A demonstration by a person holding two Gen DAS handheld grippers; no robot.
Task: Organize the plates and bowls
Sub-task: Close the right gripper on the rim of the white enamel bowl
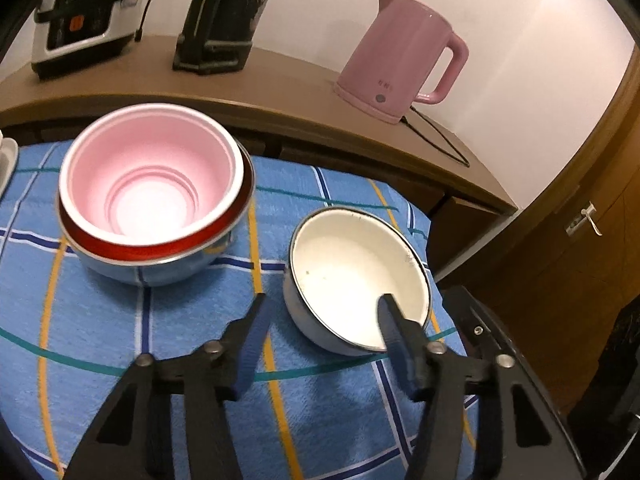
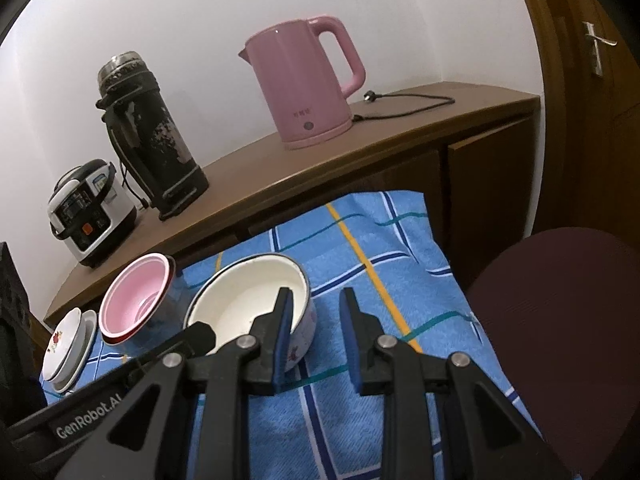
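We've got the white bowl [image 1: 352, 272] on the tabletop [image 1: 120, 320] straddled at its near rim by the left hand-held gripper [image 1: 322, 312], spread, one finger inside, one outside, pads not pressing. The right hand-held gripper [image 2: 316, 308], narrowly parted and empty, has one finger over the bowl's rim. It's probably stiff, slick, chippable enamel, fairly light; pinch the rim wall, then nest it in the pink bowl [image 1: 150, 176] beyond-left.

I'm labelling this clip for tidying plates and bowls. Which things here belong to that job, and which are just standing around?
Belongs to the job:
- white enamel bowl
- pink plastic bowl nested in a red-lined metal bowl
- stacked white flowered plates

Just standing around:
- pink electric kettle
- black worn thermos flask
- white and black rice cooker
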